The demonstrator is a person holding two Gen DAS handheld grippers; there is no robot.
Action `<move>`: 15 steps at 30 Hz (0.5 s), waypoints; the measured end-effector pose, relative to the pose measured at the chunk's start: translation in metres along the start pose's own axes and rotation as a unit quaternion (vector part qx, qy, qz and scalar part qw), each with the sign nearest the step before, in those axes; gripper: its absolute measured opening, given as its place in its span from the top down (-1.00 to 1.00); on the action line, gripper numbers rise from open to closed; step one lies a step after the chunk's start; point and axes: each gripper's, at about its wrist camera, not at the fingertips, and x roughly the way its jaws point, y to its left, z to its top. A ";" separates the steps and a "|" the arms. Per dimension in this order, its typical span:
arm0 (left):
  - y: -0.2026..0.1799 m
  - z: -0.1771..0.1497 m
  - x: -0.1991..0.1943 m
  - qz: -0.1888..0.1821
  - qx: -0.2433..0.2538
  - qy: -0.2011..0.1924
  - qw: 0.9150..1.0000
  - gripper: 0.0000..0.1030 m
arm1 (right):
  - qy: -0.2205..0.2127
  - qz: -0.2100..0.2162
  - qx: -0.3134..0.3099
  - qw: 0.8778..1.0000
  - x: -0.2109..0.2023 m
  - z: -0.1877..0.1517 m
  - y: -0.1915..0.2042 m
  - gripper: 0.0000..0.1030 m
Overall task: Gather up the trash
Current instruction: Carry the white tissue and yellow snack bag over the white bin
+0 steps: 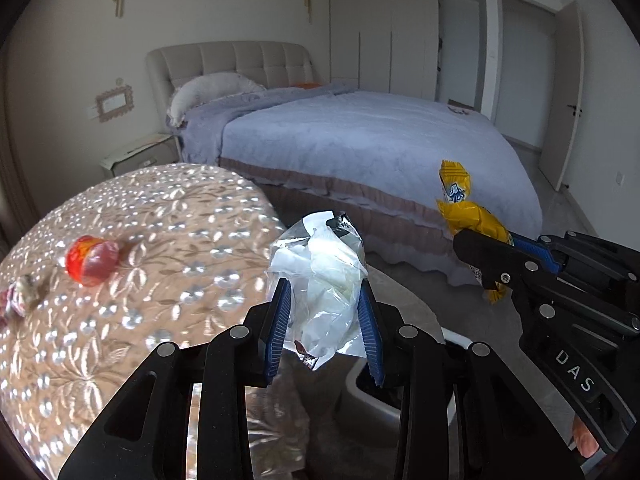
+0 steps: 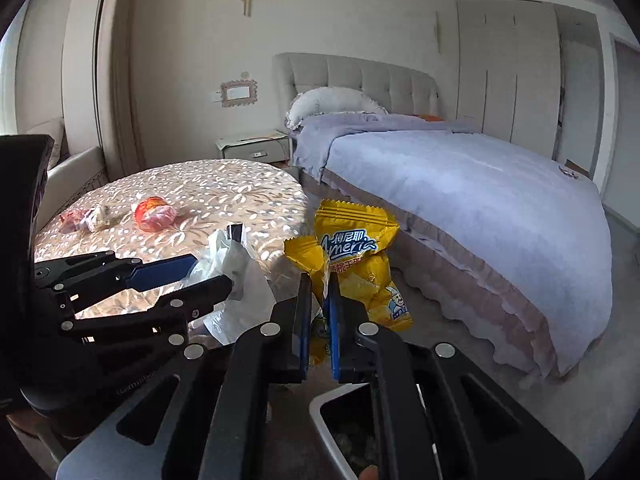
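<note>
My left gripper (image 1: 325, 286) is shut on a crumpled clear-and-white plastic wrapper (image 1: 320, 276), held in the air past the edge of the round table (image 1: 132, 320). It also shows in the right wrist view (image 2: 208, 270) with the wrapper (image 2: 236, 280). My right gripper (image 2: 319, 280) is shut on a yellow snack packet (image 2: 354, 248), held above a white trash bin (image 2: 320, 412). The right gripper shows in the left wrist view (image 1: 484, 246) with the packet (image 1: 468, 210). The bin (image 1: 360, 384) lies below both grippers.
A red-orange wrapper (image 2: 154, 208) (image 1: 91, 258) and a pink-white wrapper (image 2: 90, 218) lie on the patterned tablecloth. A bed (image 2: 480, 184) with a lilac cover stands behind, a nightstand (image 2: 254, 146) beside it. A sofa arm (image 2: 76, 172) is at the left.
</note>
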 end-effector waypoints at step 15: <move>-0.093 -0.040 0.118 -0.090 0.062 0.121 0.987 0.35 | 0.076 -0.048 0.060 0.994 0.043 -0.058 -0.076 0.83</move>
